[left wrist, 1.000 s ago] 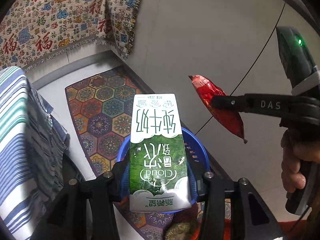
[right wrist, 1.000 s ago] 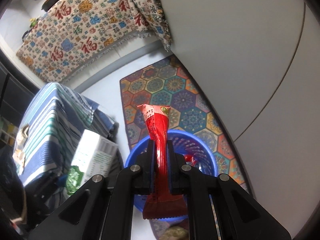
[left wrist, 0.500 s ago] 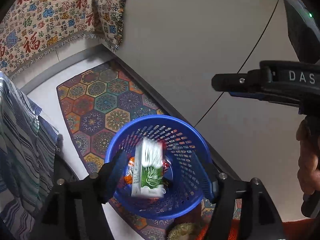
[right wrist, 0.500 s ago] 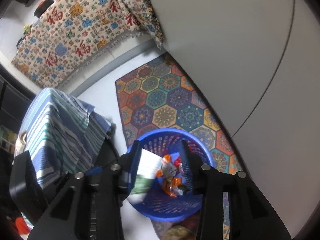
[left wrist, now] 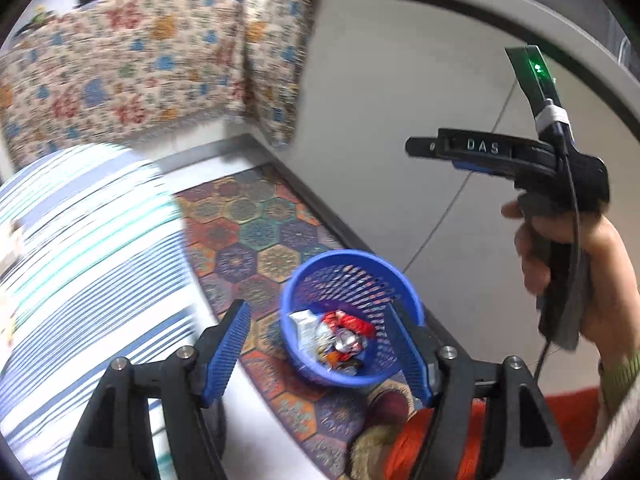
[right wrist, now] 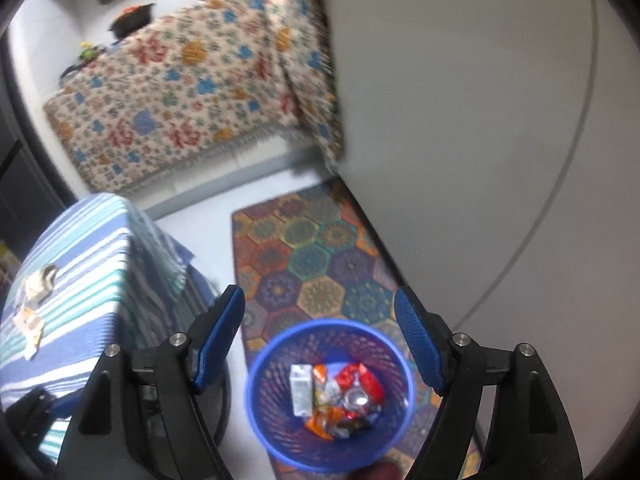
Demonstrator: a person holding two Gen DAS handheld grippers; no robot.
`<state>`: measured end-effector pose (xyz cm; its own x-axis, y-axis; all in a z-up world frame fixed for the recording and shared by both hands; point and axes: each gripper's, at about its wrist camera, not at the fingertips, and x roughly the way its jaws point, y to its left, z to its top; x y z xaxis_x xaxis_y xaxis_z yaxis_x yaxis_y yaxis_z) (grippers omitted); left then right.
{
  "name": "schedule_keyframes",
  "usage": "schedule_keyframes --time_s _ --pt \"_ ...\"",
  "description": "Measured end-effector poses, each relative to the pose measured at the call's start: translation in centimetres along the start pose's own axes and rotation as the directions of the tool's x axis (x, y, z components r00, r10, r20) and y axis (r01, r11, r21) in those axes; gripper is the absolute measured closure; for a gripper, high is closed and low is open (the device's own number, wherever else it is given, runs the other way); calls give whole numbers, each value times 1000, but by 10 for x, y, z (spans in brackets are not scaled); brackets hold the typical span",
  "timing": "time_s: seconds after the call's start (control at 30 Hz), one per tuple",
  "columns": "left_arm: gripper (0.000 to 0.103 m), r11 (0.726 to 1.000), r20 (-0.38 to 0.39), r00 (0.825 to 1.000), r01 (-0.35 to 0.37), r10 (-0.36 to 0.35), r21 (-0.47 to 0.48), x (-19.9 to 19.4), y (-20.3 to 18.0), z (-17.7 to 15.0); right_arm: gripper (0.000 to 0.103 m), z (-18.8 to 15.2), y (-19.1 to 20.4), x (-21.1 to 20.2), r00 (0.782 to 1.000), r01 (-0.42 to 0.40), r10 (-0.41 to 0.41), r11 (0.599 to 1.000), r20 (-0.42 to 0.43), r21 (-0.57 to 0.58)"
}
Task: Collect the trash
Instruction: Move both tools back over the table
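Observation:
A blue mesh basket [left wrist: 298,280] stands on the floor below me; it also shows in the right wrist view [right wrist: 260,360]. Inside lie the milk carton [right wrist: 301,394], a red wrapper [right wrist: 362,380], a crushed can [right wrist: 357,399] and other wrappers. My left gripper [left wrist: 320,340] is open and empty above the basket. My right gripper [right wrist: 320,336] is open and empty above the basket; it also shows from the side in the left wrist view [left wrist: 420,147]. More scraps of trash [right wrist: 38,284] lie on the striped cloth at left.
A hexagon-patterned rug [right wrist: 304,248] lies under the basket. A blue-striped cloth covers a table [right wrist: 80,264] at left. A patterned cloth [right wrist: 180,88] hangs at the back. A grey wall [right wrist: 460,120] runs along the right.
Both grippers opened. The milk carton and the red wrapper dropped into the basket. Both grippers have since risen and pulled back; the view is motion-blurred.

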<state>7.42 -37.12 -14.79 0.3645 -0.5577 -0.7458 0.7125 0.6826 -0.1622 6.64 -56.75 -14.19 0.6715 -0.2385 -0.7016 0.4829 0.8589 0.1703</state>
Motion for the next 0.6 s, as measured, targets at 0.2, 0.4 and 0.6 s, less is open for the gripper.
schedule_keyframes --time_s 0.2,0.4,0.6 --pt "31 986 -20 988 -154 153 -68 -55 72 -40 24 -8 101 -16 995 -89 96 986 41 -144" --pt "31 925 -43 944 -331 329 -186 -115 174 -78 23 -50 232 -15 961 -275 273 914 -48 -299" --pt "31 849 -97 900 -434 425 -302 -142 265 -106 23 -114 341 -5 916 -401 344 789 -207 -465"
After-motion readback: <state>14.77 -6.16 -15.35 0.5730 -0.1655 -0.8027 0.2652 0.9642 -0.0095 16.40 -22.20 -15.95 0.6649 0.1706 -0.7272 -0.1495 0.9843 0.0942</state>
